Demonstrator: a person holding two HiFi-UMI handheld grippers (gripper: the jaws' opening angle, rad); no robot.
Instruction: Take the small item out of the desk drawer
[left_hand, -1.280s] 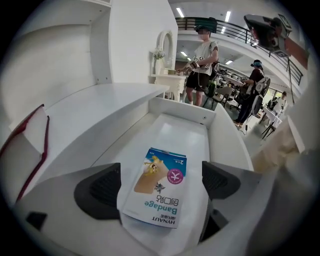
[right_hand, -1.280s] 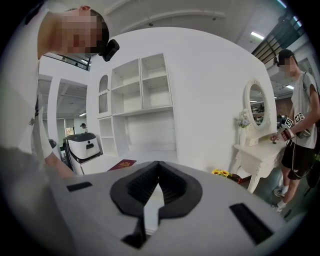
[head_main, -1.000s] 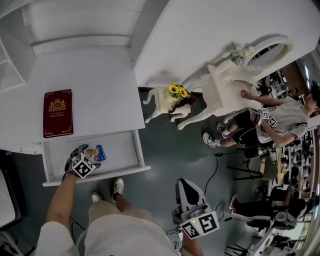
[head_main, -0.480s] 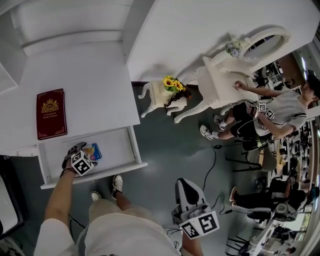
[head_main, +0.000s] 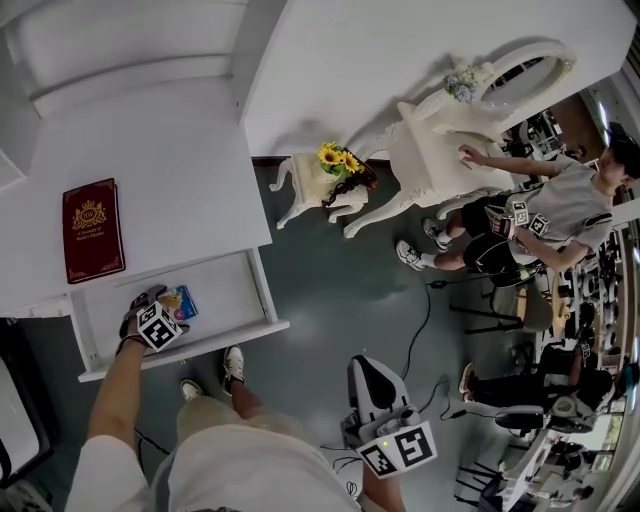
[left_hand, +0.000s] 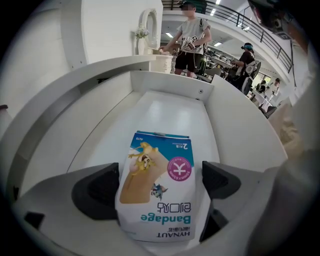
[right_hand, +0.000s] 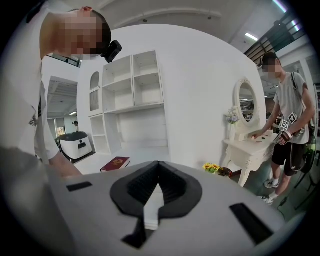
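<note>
- Drawer (head_main: 228, 298) of the white desk (head_main: 160, 170) stands pulled out at the desk's front edge, over grey floor (head_main: 340, 290).
- Bandage box (head_main: 184, 302) lies flat on the drawer bottom, in the left half, near the front wall.
- Left gripper (head_main: 165, 312) is inside the drawer; jaws spread, one on each side of the box. The box's left side is against the left pad; at the right pad a thin gap shows.
- In the left gripper view the drawer bottom beyond the box is bare up to the far wall, with low side walls on both sides, so there is open room ahead.
- Right gripper (head_main: 370, 377) is held low by the person's right side, over the floor, well apart from the desk; jaws pressed together, nothing betw. them.
- Red book (head_main: 92, 230) lies on the desk top, near the front-left edge, just behind the drawer.
- Room: small white table w/ sunflowers (head_main: 335, 158) right of the desk, then a white dressing table (head_main: 440, 150) with another person (head_main: 560, 210) standing at it.
</note>
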